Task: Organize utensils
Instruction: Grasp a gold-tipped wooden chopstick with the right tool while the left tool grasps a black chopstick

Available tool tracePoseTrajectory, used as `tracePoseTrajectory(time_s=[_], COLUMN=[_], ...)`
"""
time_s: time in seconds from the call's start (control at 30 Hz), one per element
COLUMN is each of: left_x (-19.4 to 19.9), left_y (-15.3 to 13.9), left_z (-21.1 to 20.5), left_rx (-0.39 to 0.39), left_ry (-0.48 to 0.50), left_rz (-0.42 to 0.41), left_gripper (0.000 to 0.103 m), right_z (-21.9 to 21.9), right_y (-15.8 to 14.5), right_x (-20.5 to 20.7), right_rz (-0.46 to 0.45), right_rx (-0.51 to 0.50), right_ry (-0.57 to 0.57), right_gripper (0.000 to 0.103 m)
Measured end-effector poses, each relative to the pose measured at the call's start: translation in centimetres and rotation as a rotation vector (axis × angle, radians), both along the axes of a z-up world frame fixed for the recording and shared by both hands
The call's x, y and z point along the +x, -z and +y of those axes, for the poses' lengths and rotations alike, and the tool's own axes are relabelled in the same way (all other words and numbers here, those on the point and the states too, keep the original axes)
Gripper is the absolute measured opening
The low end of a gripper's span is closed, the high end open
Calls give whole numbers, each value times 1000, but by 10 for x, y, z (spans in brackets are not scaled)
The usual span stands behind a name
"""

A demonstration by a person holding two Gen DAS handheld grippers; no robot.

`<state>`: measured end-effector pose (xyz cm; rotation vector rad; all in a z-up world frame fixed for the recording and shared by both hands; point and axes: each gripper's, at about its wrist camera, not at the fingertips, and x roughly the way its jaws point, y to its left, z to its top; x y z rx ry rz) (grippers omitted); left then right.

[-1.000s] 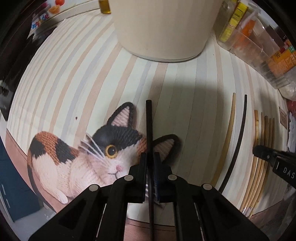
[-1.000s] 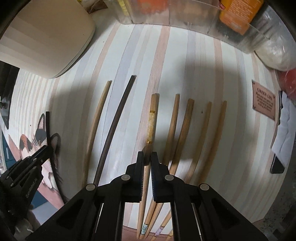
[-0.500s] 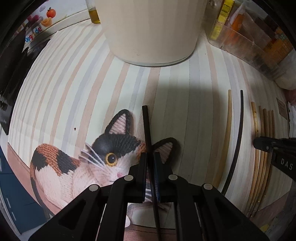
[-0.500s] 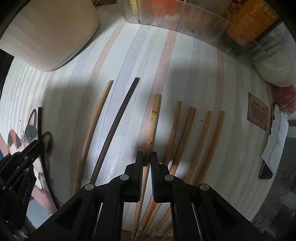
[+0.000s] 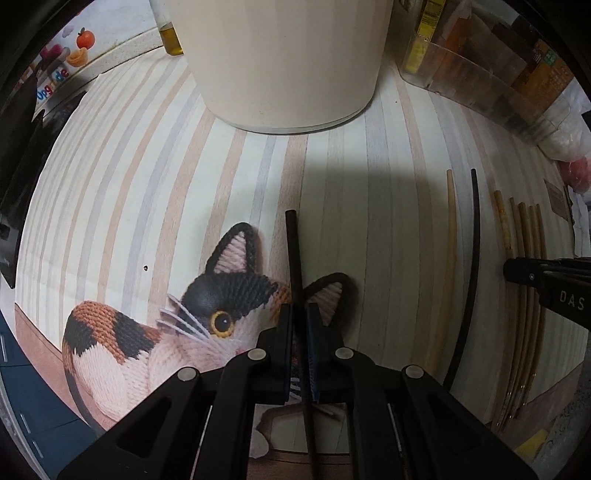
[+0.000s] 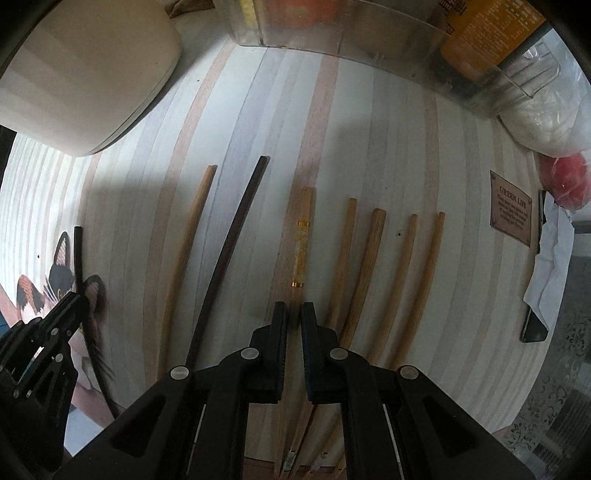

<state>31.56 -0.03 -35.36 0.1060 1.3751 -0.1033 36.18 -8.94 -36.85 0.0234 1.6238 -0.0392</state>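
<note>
My left gripper [image 5: 300, 314] is shut on a black chopstick [image 5: 293, 251] that lies lengthwise over the cat picture [image 5: 207, 317] on the striped mat [image 5: 147, 184]. The right wrist view shows that stick [image 6: 77, 251] and the left gripper [image 6: 70, 306] at the far left. My right gripper [image 6: 293, 314] points down, shut on a gold-banded wooden chopstick [image 6: 303, 236] lying flat on the mat. A second black chopstick [image 6: 236, 236] and a tan one [image 6: 192, 236] lie to its left. Several wooden chopsticks [image 6: 369, 266] lie in a row to its right.
A big cream pot [image 5: 284, 55] stands at the back of the mat. A clear bin of packets [image 6: 369, 33] and a plastic bag [image 6: 546, 122] line the back right. A small printed label [image 6: 511, 210], white paper [image 6: 550, 266] and a phone [image 6: 533, 328] sit at the right edge.
The right gripper shifted a little across the mat, then held still over the row. The left gripper rolled slightly, still gripping the black chopstick. No stick left its place.
</note>
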Motion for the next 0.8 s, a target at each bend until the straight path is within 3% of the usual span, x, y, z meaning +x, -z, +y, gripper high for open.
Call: tracePoseTrajectory(time_s=[0.37, 0.57, 0.8], left_x=[13, 28, 26], left_y=[-1, -2, -1], left_z=[31, 39, 24], left_rx=[-85, -70, 11], left_ry=[-85, -76, -44], left_rz=[18, 18, -15], left_gripper=[4, 7, 5], right_z=[-12, -8, -13], right_y=[1, -3, -3], right_x=[1, 5, 6], right_rz=[-43, -48, -30], right_rx=[39, 36, 33], right_ry=[21, -17, -23], right_gripper=[7, 7, 8])
